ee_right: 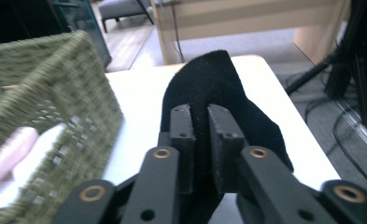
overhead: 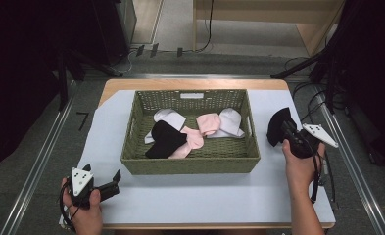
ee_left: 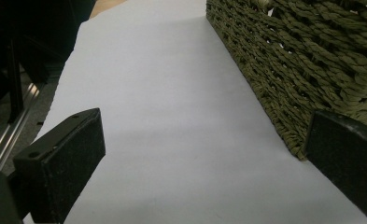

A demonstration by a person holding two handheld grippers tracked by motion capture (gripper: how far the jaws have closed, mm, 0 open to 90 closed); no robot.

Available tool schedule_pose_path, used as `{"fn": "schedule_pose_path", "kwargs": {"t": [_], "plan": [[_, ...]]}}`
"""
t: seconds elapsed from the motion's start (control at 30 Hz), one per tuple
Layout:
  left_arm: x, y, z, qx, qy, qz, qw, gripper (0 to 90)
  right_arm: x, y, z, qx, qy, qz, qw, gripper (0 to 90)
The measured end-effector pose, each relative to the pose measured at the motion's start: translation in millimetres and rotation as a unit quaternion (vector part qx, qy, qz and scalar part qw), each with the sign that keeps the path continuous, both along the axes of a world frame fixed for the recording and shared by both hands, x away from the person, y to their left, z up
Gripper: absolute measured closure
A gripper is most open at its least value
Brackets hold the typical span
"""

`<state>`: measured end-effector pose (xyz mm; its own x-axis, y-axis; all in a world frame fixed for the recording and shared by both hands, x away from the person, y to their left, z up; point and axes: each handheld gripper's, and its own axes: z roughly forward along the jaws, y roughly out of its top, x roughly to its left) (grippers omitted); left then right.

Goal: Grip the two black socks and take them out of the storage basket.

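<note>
My right gripper (ee_right: 201,140) has its jaws pinched on the black sock (overhead: 277,126), held right of the basket (overhead: 131,139) above the desk (overhead: 190,196). I'd lift it clear of the rim before swinging. Left gripper (overhead: 110,183) rests with jaws wide apart, holding nothing.

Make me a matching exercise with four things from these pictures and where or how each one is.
Things:
1. black sock
2. left gripper
3. pink socks
4. basket

States:
A. woven, on the white sheet
B. lying inside the basket
C. open, holding nothing
D. clamped in the right gripper

Pairs: 1-D, 2-C, 3-B, 4-A
</note>
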<state>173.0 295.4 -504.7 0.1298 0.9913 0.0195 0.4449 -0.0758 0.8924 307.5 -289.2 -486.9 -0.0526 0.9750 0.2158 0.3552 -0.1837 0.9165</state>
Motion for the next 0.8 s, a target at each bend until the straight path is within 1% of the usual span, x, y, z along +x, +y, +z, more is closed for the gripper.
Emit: {"fn": "schedule_pose_path", "kwargs": {"t": [0.03,0.07,0.17,0.2,0.27,0.3,0.4,0.5,0.63,0.73,0.8], "plan": [[-0.3,0.2,0.0,0.0,-0.001,-0.001,1.0,0.0,-0.2,-2.0,-2.5,0.01,-0.005,-0.003,0.9999,67.5],[-0.7,0.0,0.1,0.001,-0.002,-0.001,1.0,0.0,-0.5,-3.6,-3.9,0.016,-0.012,-0.009,0.9998,63.7],[-0.9,-0.9,0.0,0.005,-0.004,-0.002,1.0,0.0,-2.4,-5.2,-1.4,0.028,-0.026,-0.008,0.9992,56.7],[-0.9,-0.9,0.0,0.005,-0.005,-0.002,1.0,0.0,-3.4,-4.2,1.8,0.028,-0.036,-0.008,0.9989,55.0],[-0.9,-0.7,-0.1,0.004,-0.005,-0.003,1.0,0.0,-4.7,-1.8,8.2,0.027,-0.042,-0.005,0.9987,53.2],[-0.9,-0.7,-0.1,0.004,-0.005,-0.003,1.0,0.0,-4.0,0.0,13.9,0.02,-0.047,0.0,0.9987,52.7],[-1.0,-0.8,0.0,0.005,-0.004,-0.003,1.0,0.0,-2.8,6.9,29.3,0.015,-0.059,0.004,0.9981,52.6],[-0.6,-0.9,0.0,0.004,-0.003,-0.001,1.0,0.0,0.0,17.8,48.0,0.016,-0.077,0.011,0.9969,52.5],[-0.6,-0.9,-0.2,0.003,-0.005,-0.002,1.0,0.0,5.1,41.2,70.5,0.012,-0.09,0.037,0.9952,51.7],[-0.7,-0.5,-0.1,0.002,-0.004,-0.003,1.0,0.0,11.1,63.0,81.7,0.006,-0.093,0.066,0.9935,50.3],[-0.7,-0.8,0.0,0.005,-0.003,-0.003,1.0,0.0,16.0,78.1,86.4,0.0,-0.093,0.082,0.9922,49.6]]}}
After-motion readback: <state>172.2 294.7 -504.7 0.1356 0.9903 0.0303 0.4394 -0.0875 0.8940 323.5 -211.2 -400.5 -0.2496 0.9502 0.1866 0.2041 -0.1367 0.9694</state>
